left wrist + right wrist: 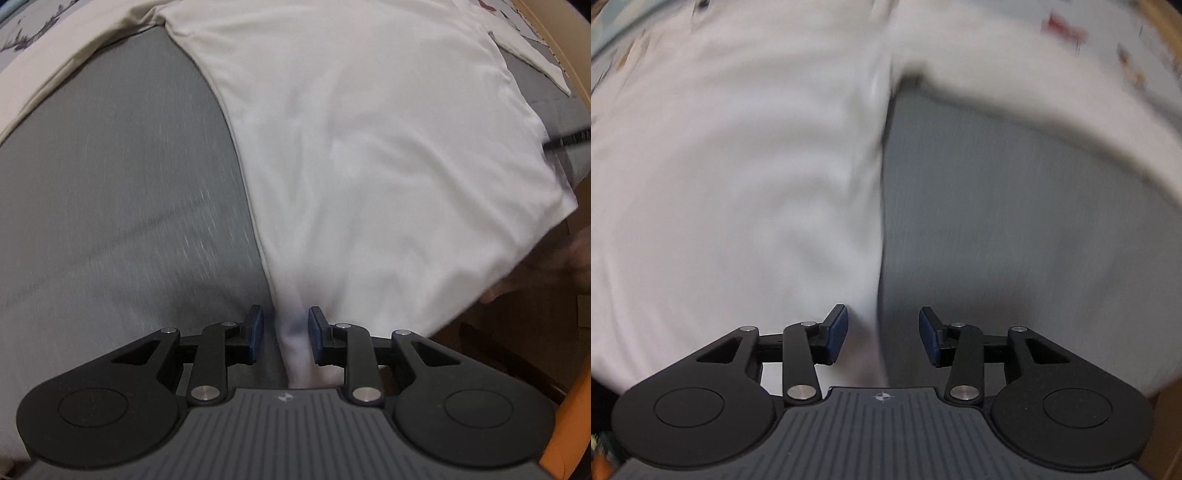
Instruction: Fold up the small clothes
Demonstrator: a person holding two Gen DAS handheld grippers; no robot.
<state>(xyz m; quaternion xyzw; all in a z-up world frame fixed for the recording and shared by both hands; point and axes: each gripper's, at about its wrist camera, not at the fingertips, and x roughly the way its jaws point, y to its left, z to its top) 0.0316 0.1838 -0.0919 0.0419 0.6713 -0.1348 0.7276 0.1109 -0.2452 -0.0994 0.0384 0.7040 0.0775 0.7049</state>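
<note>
A white garment [369, 155] lies spread on the grey surface [110, 192]. Its near corner runs between the blue pads of my left gripper [286, 332], whose jaws stand a little apart with the cloth between them; the right pad touches it. In the right wrist view, which is blurred, the same white garment [738, 184] fills the left half, and its straight edge passes between the pads of my right gripper [882, 332], which is open. A white sleeve or fold [1052, 110] crosses the upper right.
The grey surface [1015, 240] shows to the right of the garment. A cream cloth strip [55, 74] lies at the far left. An orange-brown rim [569, 424] and a hand [554, 266] are at the right edge. A dark rod [569, 139] pokes in at right.
</note>
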